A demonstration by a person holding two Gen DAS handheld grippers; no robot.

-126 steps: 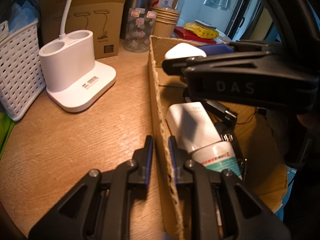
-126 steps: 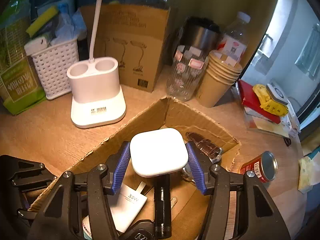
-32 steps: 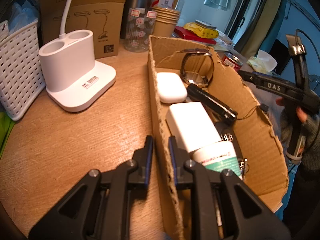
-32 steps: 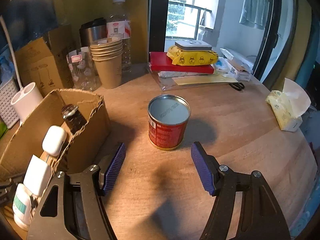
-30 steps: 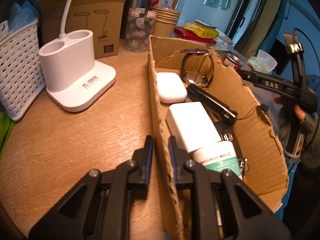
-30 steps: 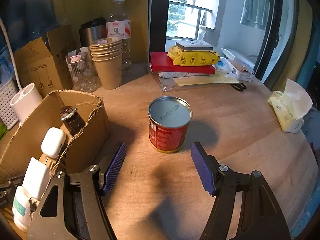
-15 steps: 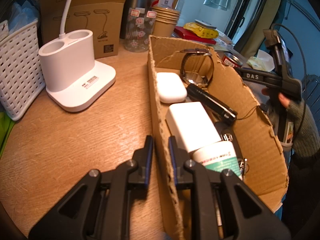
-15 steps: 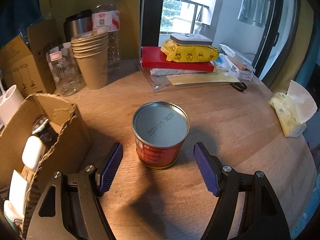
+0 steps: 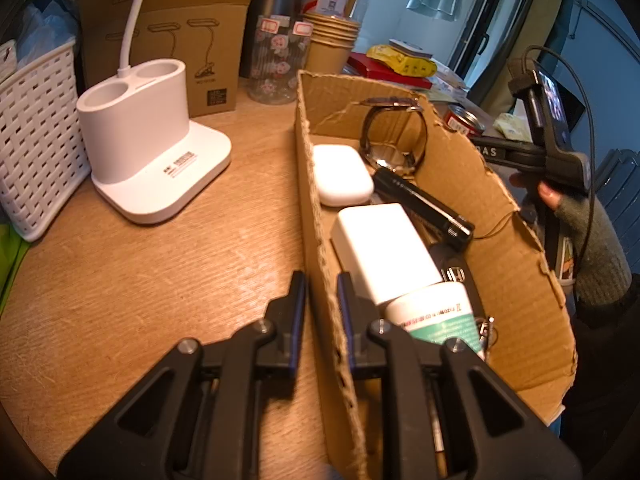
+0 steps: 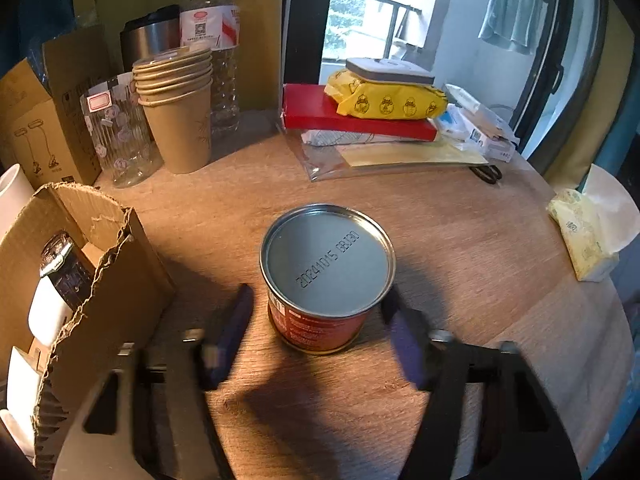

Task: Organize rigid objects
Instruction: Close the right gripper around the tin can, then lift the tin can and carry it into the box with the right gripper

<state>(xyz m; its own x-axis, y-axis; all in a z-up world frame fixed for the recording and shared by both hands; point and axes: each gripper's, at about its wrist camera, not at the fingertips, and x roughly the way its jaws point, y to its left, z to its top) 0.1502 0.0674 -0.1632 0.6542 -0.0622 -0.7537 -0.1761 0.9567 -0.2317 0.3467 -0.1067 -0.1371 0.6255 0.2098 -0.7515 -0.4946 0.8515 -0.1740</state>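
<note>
left gripper [image 9: 321,296] is pinched shut on the near wall of the cardboard box [image 9: 516,248], one finger outside and one inside. only the left wrist view shows what's in the box: a white earbud case [image 9: 341,175] up at 12 o'clock, a watch [image 9: 394,136] just past it, a black flashlight [image 9: 422,208], a white charger block [image 9: 386,252] and a white-and-green jar [image 9: 434,314] nearest the camera. the desk lamp base [image 9: 152,148] sits at 10 o'clock on the table [image 9: 120,280].

the right wrist view gives the red can [image 10: 326,276] properly: upright on the table, dead centre, just right of the box. right gripper [image 10: 322,332] is spread wide, a finger either side of the can, not touching that i can see. those fingers are motion-blurred so the edges are mushy. from the left view the can [image 9: 464,120] is mostly hidden behind the far box wall, only the top pokes out at 1 o'clock. paper cups [image 10: 176,112] stand at 10 o'clock.
</note>
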